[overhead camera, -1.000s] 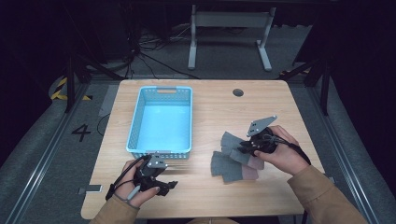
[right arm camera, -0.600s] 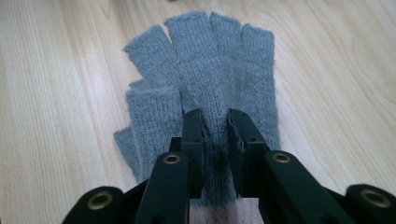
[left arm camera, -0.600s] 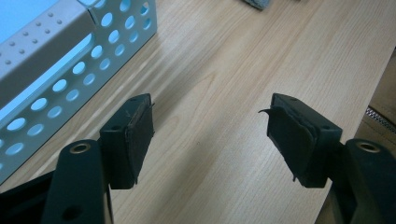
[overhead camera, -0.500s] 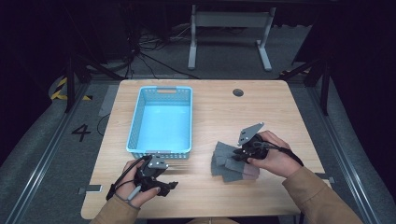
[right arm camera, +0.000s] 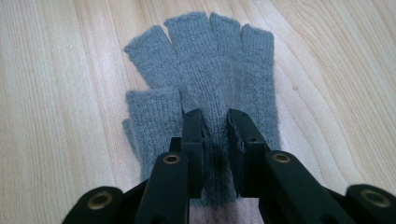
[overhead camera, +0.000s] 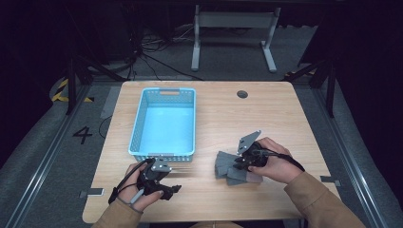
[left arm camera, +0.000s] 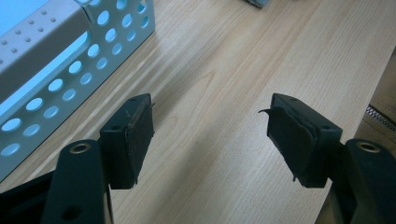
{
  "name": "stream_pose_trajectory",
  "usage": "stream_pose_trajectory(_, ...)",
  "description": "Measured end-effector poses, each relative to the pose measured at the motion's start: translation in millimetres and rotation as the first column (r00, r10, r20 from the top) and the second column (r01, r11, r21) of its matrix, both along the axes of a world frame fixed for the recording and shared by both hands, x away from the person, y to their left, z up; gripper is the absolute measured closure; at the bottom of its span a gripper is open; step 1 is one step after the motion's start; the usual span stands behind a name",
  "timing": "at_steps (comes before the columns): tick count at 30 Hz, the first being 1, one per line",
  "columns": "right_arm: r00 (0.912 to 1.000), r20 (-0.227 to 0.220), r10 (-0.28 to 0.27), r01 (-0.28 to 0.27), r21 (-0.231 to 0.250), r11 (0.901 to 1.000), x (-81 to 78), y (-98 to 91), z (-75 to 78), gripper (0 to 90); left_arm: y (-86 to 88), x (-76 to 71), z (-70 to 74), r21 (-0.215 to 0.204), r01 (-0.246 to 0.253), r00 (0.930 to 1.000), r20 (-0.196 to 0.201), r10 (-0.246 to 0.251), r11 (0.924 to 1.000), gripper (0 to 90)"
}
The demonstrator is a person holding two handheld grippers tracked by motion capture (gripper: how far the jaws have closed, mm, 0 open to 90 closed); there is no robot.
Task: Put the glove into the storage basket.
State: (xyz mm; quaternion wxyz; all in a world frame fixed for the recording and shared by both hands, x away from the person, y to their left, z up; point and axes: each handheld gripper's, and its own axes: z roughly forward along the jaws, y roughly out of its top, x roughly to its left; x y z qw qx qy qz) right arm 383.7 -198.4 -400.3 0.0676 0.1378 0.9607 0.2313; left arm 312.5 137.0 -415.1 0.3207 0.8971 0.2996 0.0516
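While the left gripper (overhead camera: 161, 183) lies low on the table (overhead camera: 214, 114) at about seven o'clock in the high view, its hand (overhead camera: 138, 190) around it, the right gripper (overhead camera: 247, 161) sits at about four o'clock on a grey glove (overhead camera: 228, 168), with the right hand (overhead camera: 275, 161) behind it. The glove lies flat on the wood, well apart from the blue basket (overhead camera: 164, 124), which stands at about ten o'clock from it and just beyond the left gripper at twelve o'clock.

In the left gripper view, the two black jaws stand wide apart with bare wood between them; they hold nothing. The basket's holed wall (left arm camera: 60, 79) runs at ten o'clock, and a scrap of grey cloth shows at the top edge, at one o'clock.

In the right gripper view, the glove (right arm camera: 210, 70) is fingerless, its short finger ends pointing to twelve o'clock and its thumb at nine o'clock. The jaws are drawn close together and pinch a raised fold of the knit near the cuff at six o'clock.
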Motion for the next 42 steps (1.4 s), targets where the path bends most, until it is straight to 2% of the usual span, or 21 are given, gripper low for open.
stream_pose_trajectory(9, 0.9999, -0.001, 0.01, -0.01, -0.018, 0.9998, 1.1, 3.2, -9.2, 77.9, -3.9, -0.6, -1.6, 0.004, 0.01, 0.9999, -0.002, -0.01, 0.9999, 32.5)
stream_pose_trajectory(13, 0.9999, -0.001, 0.015, -0.015, -0.026, 0.9995, 1.1, 5.2, -14.0, 75.1, -4.9, -0.7, -2.5, 0.008, 0.014, 0.9999, -0.003, -0.014, 0.9999, 32.5)
stream_pose_trajectory(17, 0.9999, 0.008, 0.013, -0.013, -0.01, 0.9999, -0.3, 4.5, -14.7, 69.0, -5.4, -0.2, -3.0, 0.004, 0.015, 0.9999, -0.004, -0.015, 0.9999, 32.5)
stream_pose_trajectory(22, 1.0, 0.009, 0.002, -0.002, 0.037, 0.9993, -3.6, -2.5, -10.8, 64.3, -8.3, -0.1, -3.5, 0.008, 0.024, 0.9997, -0.006, -0.024, 0.9997, 32.5)
stream_pose_trajectory(25, 0.999, 0.03, -0.035, 0.033, 0.065, 0.9973, -5.8, -11.8, -5.8, 65.3, -12.9, -0.2, -2.5, 0.007, 0.03, 0.9995, 0.007, -0.03, 0.9995, 32.9)
stream_pose_trajectory(28, 0.9956, 0.042, -0.084, 0.078, 0.11, 0.9908, -8.7, -24.5, 0.1, 68.6, -18.5, -0.4, -1.1, -0.006, 0.042, 0.9991, 0.004, -0.042, 0.9991, 35.1)
stream_pose_trajectory(31, 0.9875, 0.052, -0.148, 0.138, 0.16, 0.9774, -11.5, -40.4, 6.2, 71.1, -23.3, -0.2, 0.9, -0.024, 0.07, 0.9974, -0.014, -0.071, 0.9972, 39.7)
stream_pose_trajectory(35, 0.9715, 0.056, -0.23, 0.213, 0.216, 0.9529, -14.9, -60.7, 12.2, 72.4, -31.9, -1.0, 5.3, -0.05, 0.085, 0.9964, -0.001, -0.085, 0.9951, 41.4)
stream_pose_trajectory(38, 0.9596, 0.058, -0.275, 0.255, 0.236, 0.9377, -16.6, -74.1, 13.9, 72.6, -38.6, 0.6, 8.9, -0.06, 0.092, 0.9958, 0.01, -0.091, 0.994, 40.9)
stream_pose_trajectory(41, 0.944, 0.045, -0.327, 0.303, 0.272, 0.9133, -17.2, -89.5, 12.8, 73.0, -48.7, 2.7, 11.3, -0.051, 0.092, 0.9956, 0.021, -0.092, 0.9944, 38.0)
stream_pose_trajectory(42, 0.938, 0.038, -0.345, 0.32, 0.284, 0.9037, -17.3, -94.5, 11.7, 73.2, -52.1, 3.5, 11.7, -0.061, 0.093, 0.9956, 0.016, -0.092, 0.9938, 37.2)
